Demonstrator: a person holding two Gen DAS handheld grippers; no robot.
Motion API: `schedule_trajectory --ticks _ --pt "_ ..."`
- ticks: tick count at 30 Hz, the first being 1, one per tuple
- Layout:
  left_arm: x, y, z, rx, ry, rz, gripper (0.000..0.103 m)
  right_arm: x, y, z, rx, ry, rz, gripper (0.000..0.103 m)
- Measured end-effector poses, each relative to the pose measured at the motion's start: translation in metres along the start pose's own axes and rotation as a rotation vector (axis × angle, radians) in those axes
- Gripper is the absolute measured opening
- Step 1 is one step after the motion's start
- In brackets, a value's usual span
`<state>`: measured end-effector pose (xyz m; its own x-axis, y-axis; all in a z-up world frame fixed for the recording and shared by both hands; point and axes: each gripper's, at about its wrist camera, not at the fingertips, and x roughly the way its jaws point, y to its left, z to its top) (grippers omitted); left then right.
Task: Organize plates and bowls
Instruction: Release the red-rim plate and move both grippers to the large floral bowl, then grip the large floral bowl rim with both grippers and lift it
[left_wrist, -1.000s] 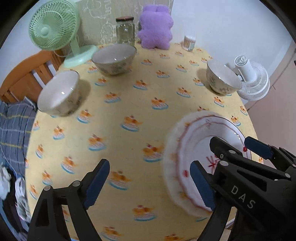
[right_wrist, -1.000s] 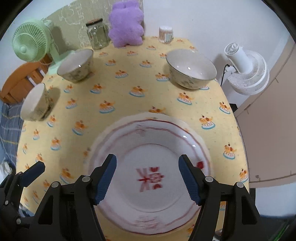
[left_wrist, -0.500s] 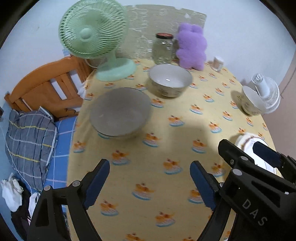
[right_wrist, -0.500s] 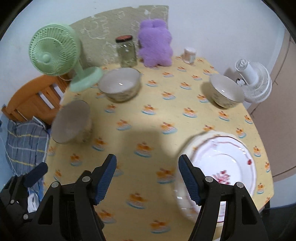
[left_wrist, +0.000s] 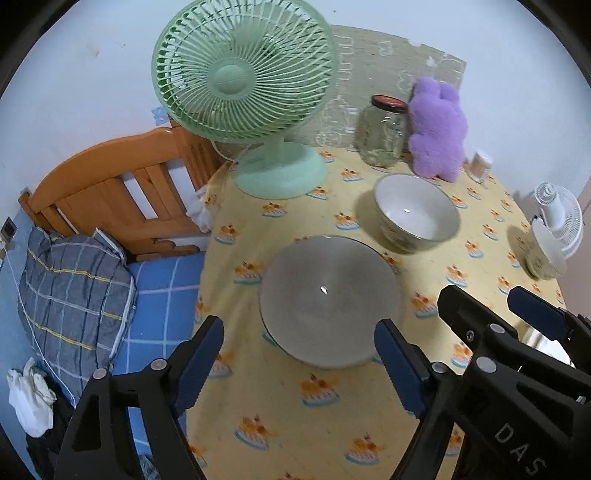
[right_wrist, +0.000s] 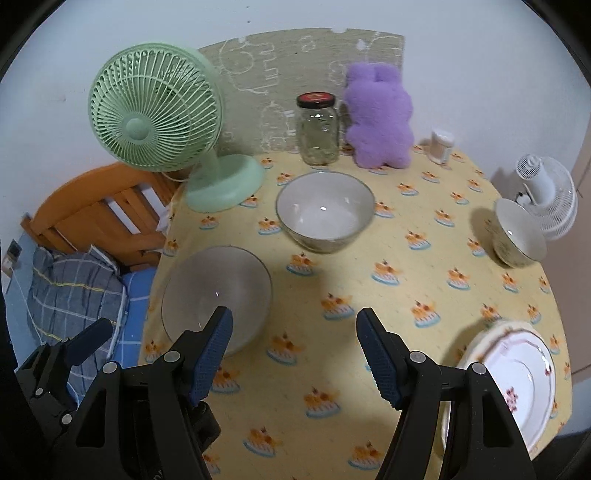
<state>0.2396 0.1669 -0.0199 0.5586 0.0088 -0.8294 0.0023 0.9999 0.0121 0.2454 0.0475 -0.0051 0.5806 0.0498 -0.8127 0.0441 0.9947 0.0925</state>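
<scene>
A shaded bowl sits near the table's left edge, just ahead of my open, empty left gripper; it also shows in the right wrist view. A second bowl stands further back at the middle. A third bowl is at the far right edge. A white plate with red pattern lies at the front right. My right gripper is open and empty above the tablecloth, right of the shaded bowl.
A green fan, a glass jar, a purple plush toy and a small container stand along the back of the yellow table. A white fan is beyond the right edge. A wooden bed frame is at left.
Both grippers have swung left, away from the plate. The shaded bowl now lies straight ahead of my left gripper and looks closer. Both grippers stay open.
</scene>
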Motion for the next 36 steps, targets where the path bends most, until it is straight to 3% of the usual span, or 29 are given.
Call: schedule_trajectory --ticks 4,10,18,25,36 --pt "0.022 0.009 0.008 -0.001 0.002 0.021 0.079 0.021 0.008 0.006 0.016 -0.005 -0.044 0.068" --pt "0.055 0.017 0.012 -0.028 0.038 0.012 0.067 0.06 0.014 0.014 0.011 0.044 -0.033 0.057" --pt "0.086 0.017 0.011 -0.038 0.104 -0.017 0.043 0.093 0.013 0.013 0.015 0.109 -0.032 0.043" --pt "0.096 0.02 0.009 -0.047 0.133 -0.031 0.027 0.109 0.019 0.013 -0.001 0.157 0.002 0.015" --pt "0.084 0.017 0.004 -0.044 0.147 -0.044 0.026 0.098 0.022 0.01 -0.038 0.165 -0.018 0.015"
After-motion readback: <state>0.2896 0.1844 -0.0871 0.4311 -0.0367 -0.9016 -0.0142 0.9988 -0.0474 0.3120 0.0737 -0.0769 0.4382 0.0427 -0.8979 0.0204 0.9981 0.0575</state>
